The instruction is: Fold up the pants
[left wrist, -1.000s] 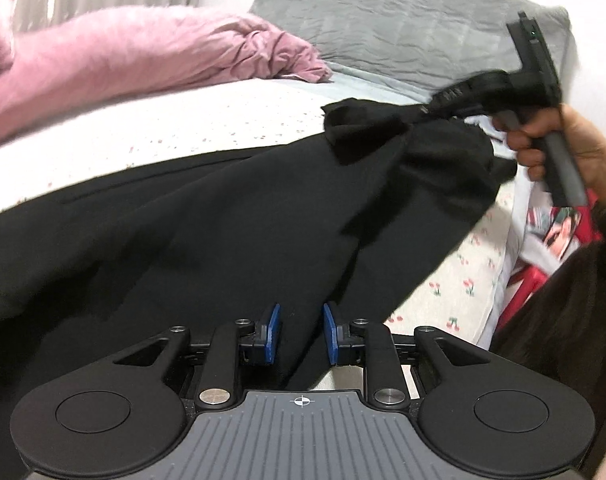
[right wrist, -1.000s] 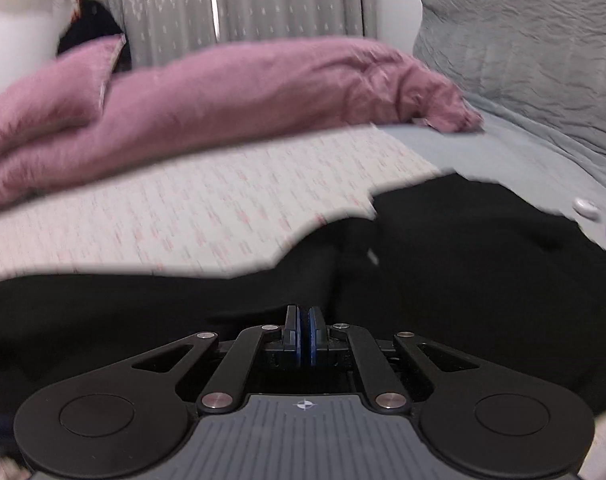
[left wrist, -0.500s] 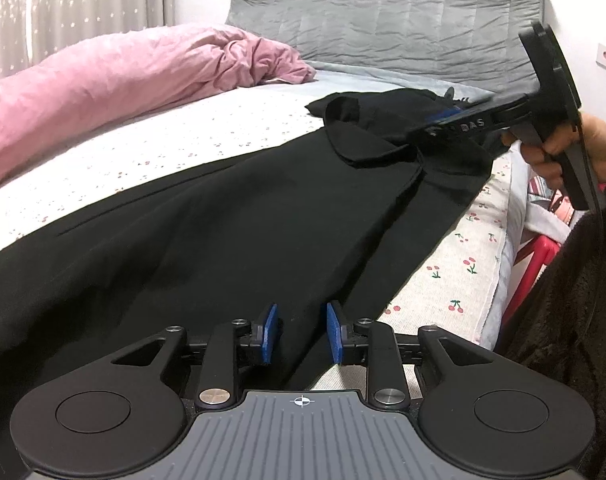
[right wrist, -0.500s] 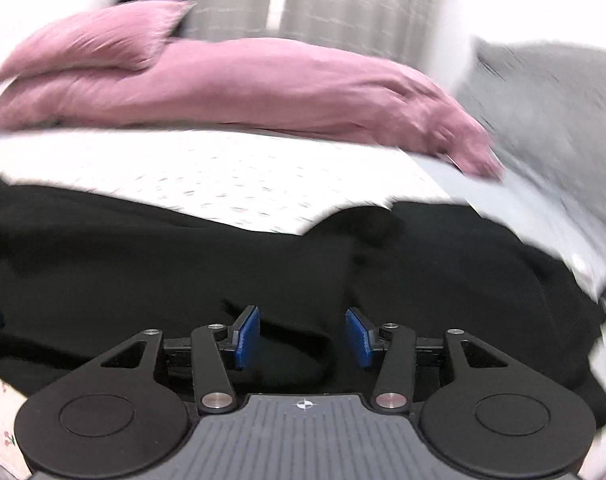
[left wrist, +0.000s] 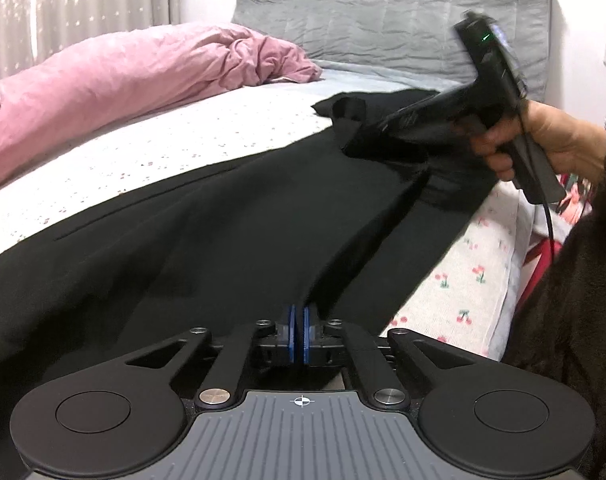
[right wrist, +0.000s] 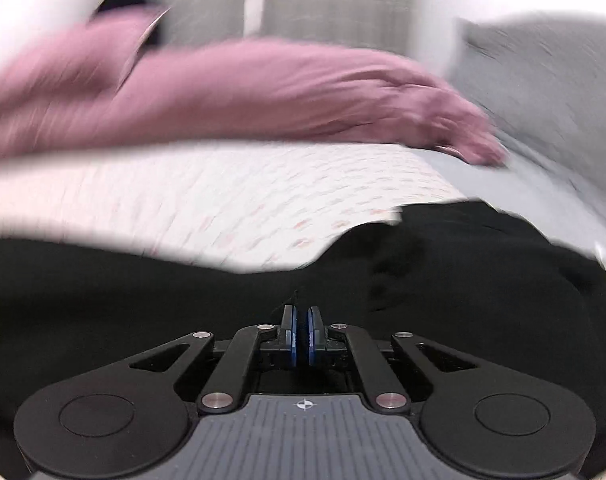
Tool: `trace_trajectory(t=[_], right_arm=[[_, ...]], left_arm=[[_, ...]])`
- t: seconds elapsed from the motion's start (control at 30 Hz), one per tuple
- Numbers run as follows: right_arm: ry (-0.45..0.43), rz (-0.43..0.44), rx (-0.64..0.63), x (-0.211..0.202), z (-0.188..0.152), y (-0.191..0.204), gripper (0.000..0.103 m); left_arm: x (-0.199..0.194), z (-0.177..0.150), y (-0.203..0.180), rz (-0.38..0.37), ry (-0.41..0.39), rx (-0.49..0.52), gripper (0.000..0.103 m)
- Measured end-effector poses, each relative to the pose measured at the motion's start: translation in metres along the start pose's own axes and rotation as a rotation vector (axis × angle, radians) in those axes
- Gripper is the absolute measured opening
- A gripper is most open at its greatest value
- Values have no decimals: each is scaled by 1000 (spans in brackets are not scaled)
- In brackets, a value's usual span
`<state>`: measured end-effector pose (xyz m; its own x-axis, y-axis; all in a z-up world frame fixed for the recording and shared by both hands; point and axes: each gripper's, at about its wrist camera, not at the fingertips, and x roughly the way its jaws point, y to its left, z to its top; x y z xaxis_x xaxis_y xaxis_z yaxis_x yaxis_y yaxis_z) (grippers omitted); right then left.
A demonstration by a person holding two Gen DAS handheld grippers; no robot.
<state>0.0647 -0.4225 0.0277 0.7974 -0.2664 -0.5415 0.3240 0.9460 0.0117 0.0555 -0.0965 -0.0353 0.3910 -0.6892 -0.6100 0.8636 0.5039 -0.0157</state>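
Black pants [left wrist: 223, 240] lie stretched along the bed's near side, with the bunched end [left wrist: 351, 112] far right. My left gripper [left wrist: 299, 334] is low over the near edge. Its jaws are closing, and the blue pads meet on a fold of the black cloth. A hand [left wrist: 555, 140] holds the right gripper's body [left wrist: 435, 120] over the bunched end; its tips are lost against the black fabric there. In the blurred right wrist view my right gripper [right wrist: 302, 336] has its jaws closing, pads nearly together with the pants [right wrist: 463, 280] pinched between them.
A pink duvet [left wrist: 123, 88] lies heaped along the far side of the bed. A grey padded headboard [left wrist: 383, 20] stands behind. The cherry-print sheet [left wrist: 463, 276] ends at the bed's right edge, with something red [left wrist: 543, 252] below. A dark fuzzy sleeve [left wrist: 575, 300] fills the right.
Both grippers stood open half a second ago and now have their pads together on the black cloth. In the left wrist view the right gripper has dropped lower onto the bunched end.
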Motion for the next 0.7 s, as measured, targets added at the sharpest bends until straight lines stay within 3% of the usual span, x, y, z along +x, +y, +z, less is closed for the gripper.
trace_trajectory(t=[0.17,0.3,0.43,0.6,0.7], right_arm=[[-18,-72,185,-33,-1,-50,3],[-13,-113,235,-65,-16,-61,3],[14,-90,344,-85,-37,-63,3],[74,-7,599,-92,-60,-89,3],[102,-14,632,-95,-69,-95,4]], left_arm=[[-14,-3,2,-30,-17,21,0],[-24,-8,1,-49,-20,41,0],[-31,-11,1,-67,-12,47,0],[-37,-15,1,-97,12,60,0],[-38,-16,0,-117,22,59,0]])
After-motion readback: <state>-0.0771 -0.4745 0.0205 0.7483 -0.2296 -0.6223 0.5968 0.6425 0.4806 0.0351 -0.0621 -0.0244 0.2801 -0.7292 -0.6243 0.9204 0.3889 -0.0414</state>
